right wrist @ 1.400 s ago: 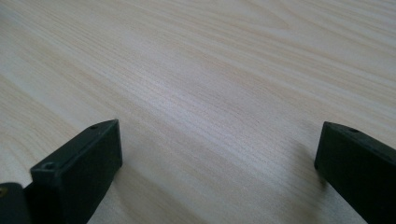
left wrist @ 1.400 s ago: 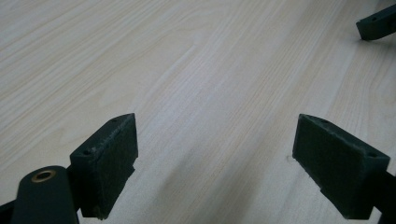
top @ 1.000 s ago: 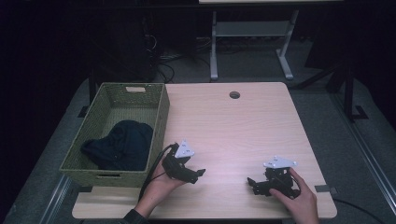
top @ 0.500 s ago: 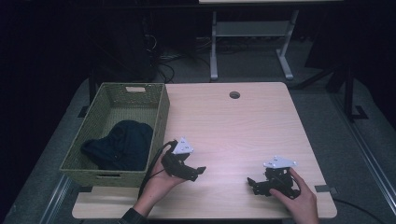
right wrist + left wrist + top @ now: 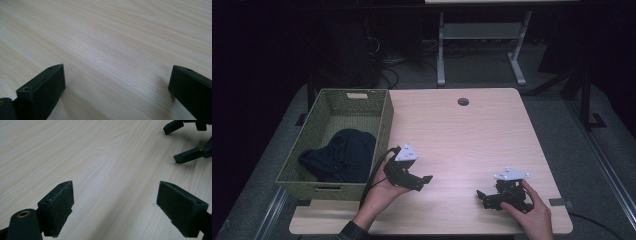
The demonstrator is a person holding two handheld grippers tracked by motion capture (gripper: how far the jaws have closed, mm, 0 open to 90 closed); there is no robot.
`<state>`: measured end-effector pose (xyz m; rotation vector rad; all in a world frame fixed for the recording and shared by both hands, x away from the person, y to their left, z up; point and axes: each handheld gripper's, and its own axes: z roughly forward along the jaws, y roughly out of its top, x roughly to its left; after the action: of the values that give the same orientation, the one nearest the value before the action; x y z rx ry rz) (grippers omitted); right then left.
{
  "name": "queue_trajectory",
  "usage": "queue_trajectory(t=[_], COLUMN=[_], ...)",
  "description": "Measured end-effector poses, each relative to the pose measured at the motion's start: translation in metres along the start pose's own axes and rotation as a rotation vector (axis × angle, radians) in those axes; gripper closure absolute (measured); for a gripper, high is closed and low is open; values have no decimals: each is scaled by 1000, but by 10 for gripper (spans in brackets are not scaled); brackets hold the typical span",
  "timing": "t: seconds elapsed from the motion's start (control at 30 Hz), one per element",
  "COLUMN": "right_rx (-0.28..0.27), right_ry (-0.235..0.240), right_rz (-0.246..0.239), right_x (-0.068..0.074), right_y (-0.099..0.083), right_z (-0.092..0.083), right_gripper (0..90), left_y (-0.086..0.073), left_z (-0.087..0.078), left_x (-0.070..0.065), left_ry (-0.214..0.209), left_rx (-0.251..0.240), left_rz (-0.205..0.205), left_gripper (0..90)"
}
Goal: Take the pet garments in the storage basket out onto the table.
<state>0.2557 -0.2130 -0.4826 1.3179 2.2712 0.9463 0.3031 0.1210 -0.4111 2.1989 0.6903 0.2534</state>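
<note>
We find both grippers low over the near part of the wooden table (image 5: 472,135), each held in one of the person's hands. The left gripper (image 5: 424,180) sits just beside the woven basket (image 5: 384,120), its jaws standing wide with nothing between them; in the left gripper view its pads (image 5: 58,205) frame bare wood grain. The right gripper (image 5: 482,197) is near the table's front right corner, well apart from the basket, and its jaws are likewise spread wide and empty, the right gripper view showing plain tabletop between them.

The item nearest the work is the dark garment (image 5: 339,155), a crumpled navy cloth lying in the near half of the basket. It lies to the left of the left gripper, across the basket's right wall. That gripper's jaws point the other way, toward the right gripper, whose tips appear at the upper right of the left gripper view (image 5: 190,155). We judge that any reach for the garment falls to the left hand, which would have to turn round and rise over the wall first. The bundle has no clear long axis; it is a heap, slightly longer along the basket's length.

The basket holds the garment alone; its far half is bare weave. A cable port (image 5: 463,101) marks the table's far edge.
</note>
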Motion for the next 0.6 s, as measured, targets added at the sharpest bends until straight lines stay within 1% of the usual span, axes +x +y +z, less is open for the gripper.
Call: queue_trajectory(t=[0.33, 0.47, 0.6], right_rx=[0, 0, -1], right_ry=[0, 0, 0], right_rz=[0, -1, -2], right_x=[0, 0, 0], right_y=[0, 0, 0], right_z=[0, 0, 0], right_gripper=[4, 4, 4], left_y=[11, 14, 18], left_z=[-7, -9, -11], left_x=[2, 4, 4], left_ry=[-9, -10, -14], left_rx=[-15, -21, -16], left_rz=[14, 13, 23], left_gripper=[139, 139, 139])
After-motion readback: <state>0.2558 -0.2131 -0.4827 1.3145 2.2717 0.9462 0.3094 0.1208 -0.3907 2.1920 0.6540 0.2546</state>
